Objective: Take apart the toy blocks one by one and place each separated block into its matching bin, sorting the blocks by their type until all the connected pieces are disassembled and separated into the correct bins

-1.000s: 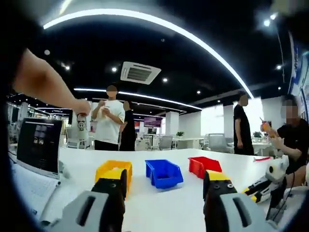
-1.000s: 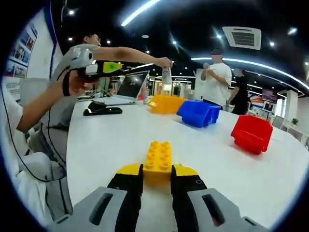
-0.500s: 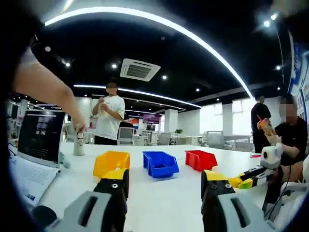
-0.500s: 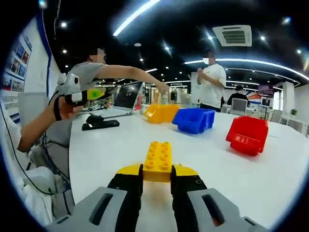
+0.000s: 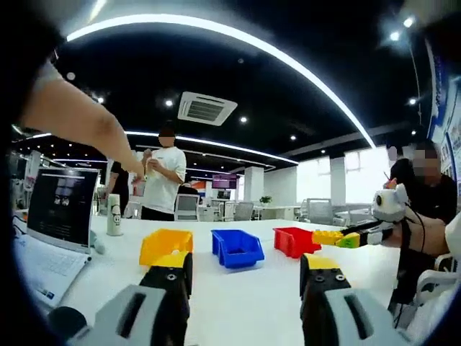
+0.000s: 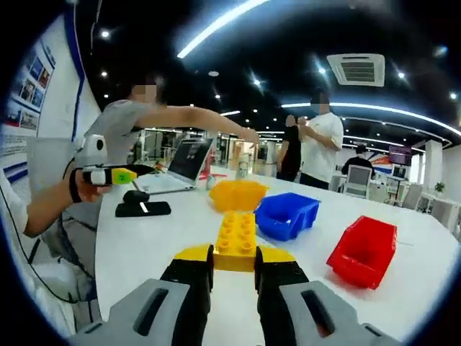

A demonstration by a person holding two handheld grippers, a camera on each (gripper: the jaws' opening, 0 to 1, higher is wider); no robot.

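Office space with a dark ceiling and light strips surrounds a white surface (image 6: 166,238) carrying three bins: one yellow bin (image 6: 238,194), one blue bin (image 6: 287,215), one red bin (image 6: 362,251). The right tool (image 6: 234,270) is clamped on one yellow block (image 6: 235,241), held above the surface just short of the yellow bin. The left tool (image 5: 245,277) has its jaws spread wide with nothing between them. Judging by this, a separated block is being delivered; next it needs carrying over the yellow bin and releasing. A laptop (image 6: 186,164) and a dark phone (image 6: 142,209) lie farther off.
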